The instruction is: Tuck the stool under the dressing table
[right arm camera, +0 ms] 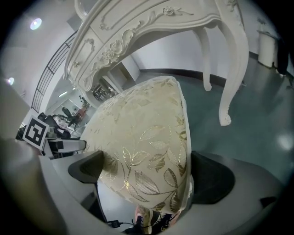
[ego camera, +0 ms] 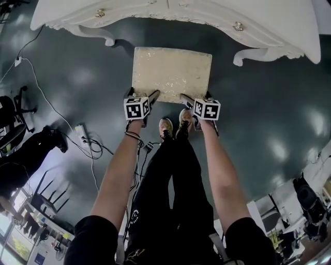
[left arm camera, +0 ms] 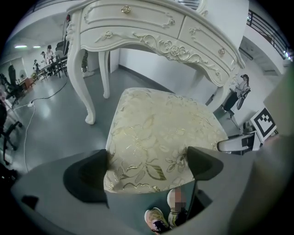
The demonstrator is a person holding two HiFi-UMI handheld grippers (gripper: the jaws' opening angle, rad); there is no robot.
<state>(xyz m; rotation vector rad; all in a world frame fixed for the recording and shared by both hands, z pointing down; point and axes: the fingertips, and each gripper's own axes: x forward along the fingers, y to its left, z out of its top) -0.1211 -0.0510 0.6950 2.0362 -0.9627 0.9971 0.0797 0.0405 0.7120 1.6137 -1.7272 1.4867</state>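
Observation:
The stool [ego camera: 172, 72] has a cream cushion with gold leaf print and stands on the dark floor just in front of the white carved dressing table [ego camera: 181, 13], between its front legs [ego camera: 108, 39]. My left gripper [ego camera: 142, 96] clamps the cushion's near left corner, and my right gripper [ego camera: 195, 98] clamps the near right corner. In the left gripper view the cushion [left arm camera: 161, 133] fills the gap of the left gripper [left arm camera: 147, 167], with the dressing table [left arm camera: 151, 27] beyond it. In the right gripper view the cushion [right arm camera: 142, 137] sits between the jaws of the right gripper [right arm camera: 144, 176], under the table's edge [right arm camera: 151, 27].
A white cable [ego camera: 51, 108] and a power strip [ego camera: 80, 129] lie on the floor at the left, near a black office chair [ego camera: 13, 119]. The person's shoes [ego camera: 173, 127] stand right behind the stool. Desks and people [left arm camera: 50, 55] are far off.

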